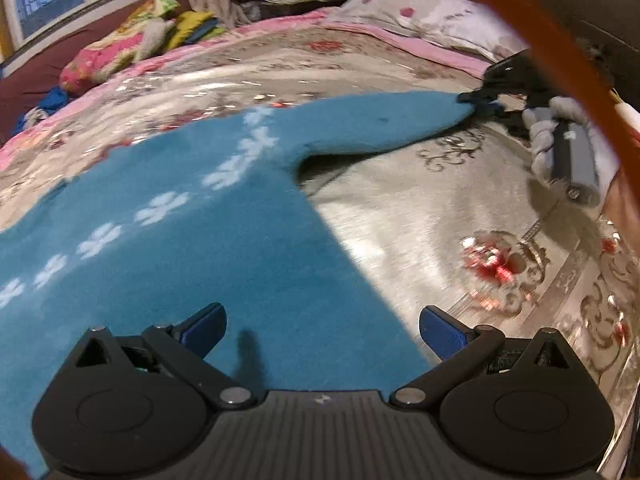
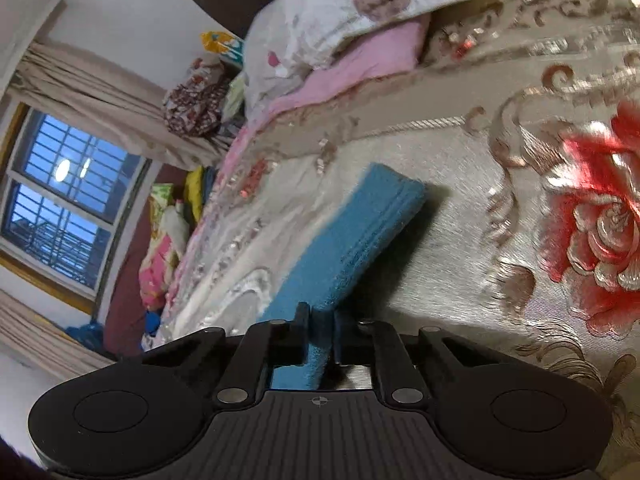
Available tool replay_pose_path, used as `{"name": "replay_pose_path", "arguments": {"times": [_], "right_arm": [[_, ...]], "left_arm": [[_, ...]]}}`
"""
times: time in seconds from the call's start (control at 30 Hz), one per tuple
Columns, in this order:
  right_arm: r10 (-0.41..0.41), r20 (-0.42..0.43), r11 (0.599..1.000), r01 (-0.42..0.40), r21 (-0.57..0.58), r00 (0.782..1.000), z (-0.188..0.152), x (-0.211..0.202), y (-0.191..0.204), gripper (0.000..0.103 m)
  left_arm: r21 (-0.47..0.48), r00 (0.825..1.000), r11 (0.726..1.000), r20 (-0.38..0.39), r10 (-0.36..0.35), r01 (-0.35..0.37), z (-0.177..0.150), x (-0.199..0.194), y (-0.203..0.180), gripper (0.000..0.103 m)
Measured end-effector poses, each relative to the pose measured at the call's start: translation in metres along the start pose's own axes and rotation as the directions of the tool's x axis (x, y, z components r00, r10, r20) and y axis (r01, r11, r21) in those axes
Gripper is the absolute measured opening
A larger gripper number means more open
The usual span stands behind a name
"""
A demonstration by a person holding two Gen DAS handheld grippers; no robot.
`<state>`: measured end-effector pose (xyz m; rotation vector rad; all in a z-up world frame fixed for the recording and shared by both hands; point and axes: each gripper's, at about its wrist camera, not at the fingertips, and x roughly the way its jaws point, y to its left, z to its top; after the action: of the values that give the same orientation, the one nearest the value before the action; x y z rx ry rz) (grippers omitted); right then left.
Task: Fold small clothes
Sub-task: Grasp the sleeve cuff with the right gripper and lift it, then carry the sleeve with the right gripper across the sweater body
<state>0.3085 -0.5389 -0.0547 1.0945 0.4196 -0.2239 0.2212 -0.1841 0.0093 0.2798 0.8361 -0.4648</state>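
blue sweater (image 1: 168, 240) lies spread on bed cover (image 1: 420, 208), one sleeve (image 2: 352, 240) drawn out sideways. right claw (image 2: 320, 336) pinches sleeve cuff, pads pressed on fabric. left claw (image 1: 322, 330) spread wide above sweater body, holding nothing.

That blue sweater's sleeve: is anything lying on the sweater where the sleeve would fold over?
Nothing visible does. The right gripper is shut on the sleeve cuff, and the blue sweater lies flat on the bedspread with no object on it. The left gripper hangs open above its lower edge, touching nothing.
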Motion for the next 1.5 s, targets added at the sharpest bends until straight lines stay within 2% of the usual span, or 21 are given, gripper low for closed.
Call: {"name": "replay_pose_path", "arguments": {"times": [0.2, 0.4, 0.57, 0.7, 0.8, 1.0, 1.07, 1.2, 1.23, 1.33, 1.5], "right_arm": [[0.117, 0.029, 0.989, -0.114, -0.093, 0.993, -0.017, -0.026, 0.050, 0.010], [0.156, -0.044, 0.954, -0.162, -0.251, 0.987, -0.059, -0.017, 0.132, 0.010], [0.156, -0.134, 0.904, -0.196, -0.381, 0.979, -0.116, 0.001, 0.197, 0.010], [0.114, -0.211, 0.837, -0.208, -0.506, 0.971, -0.174, 0.018, 0.239, 0.010], [0.063, -0.233, 0.741, -0.202, -0.640, 0.970, -0.222, 0.028, 0.267, 0.010], [-0.025, -0.266, 0.490, -0.220, -0.843, 0.964, -0.321, 0.049, 0.305, 0.010], [-0.037, -0.259, 0.373, -0.227, -0.900, 0.965, -0.357, 0.051, 0.311, 0.010], [-0.051, -0.222, 0.095, -0.216, -0.972, 0.974, -0.420, 0.051, 0.309, 0.010], [-0.054, -0.214, 0.051, -0.212, -0.976, 0.975, -0.429, 0.051, 0.306, 0.010], [-0.062, -0.189, -0.033, -0.191, -0.981, 0.980, -0.449, 0.058, 0.300, 0.010], [-0.058, -0.171, -0.065, -0.175, -0.982, 0.984, -0.459, 0.062, 0.300, 0.010]], "left_arm": [[-0.045, 0.999, 0.998, -0.018, 0.046, -0.046, -0.036, -0.023, 0.036, 0.103], [-0.104, 0.998, 0.993, 0.017, 0.058, -0.056, -0.059, -0.045, 0.072, 0.103], [-0.172, 0.995, 0.984, 0.075, 0.069, -0.055, -0.075, -0.061, 0.103, 0.103], [-0.229, 0.993, 0.972, 0.093, 0.074, -0.051, -0.089, -0.066, 0.131, 0.103], [-0.279, 0.991, 0.959, 0.108, 0.074, -0.042, -0.098, -0.067, 0.151, 0.103], [-0.333, 0.989, 0.942, 0.123, 0.080, -0.035, -0.113, -0.067, 0.180, 0.103], [-0.332, 0.988, 0.942, 0.124, 0.096, -0.050, -0.118, -0.068, 0.186, 0.103], [-0.341, 0.988, 0.939, 0.126, 0.092, -0.044, -0.124, -0.068, 0.196, 0.103], [-0.342, 0.988, 0.939, 0.126, 0.088, -0.040, -0.126, -0.068, 0.198, 0.103], [-0.340, 0.988, 0.940, 0.123, 0.089, -0.042, -0.128, -0.067, 0.202, 0.103], [-0.344, 0.989, 0.939, 0.129, 0.075, -0.026, -0.130, -0.068, 0.205, 0.103]]}}
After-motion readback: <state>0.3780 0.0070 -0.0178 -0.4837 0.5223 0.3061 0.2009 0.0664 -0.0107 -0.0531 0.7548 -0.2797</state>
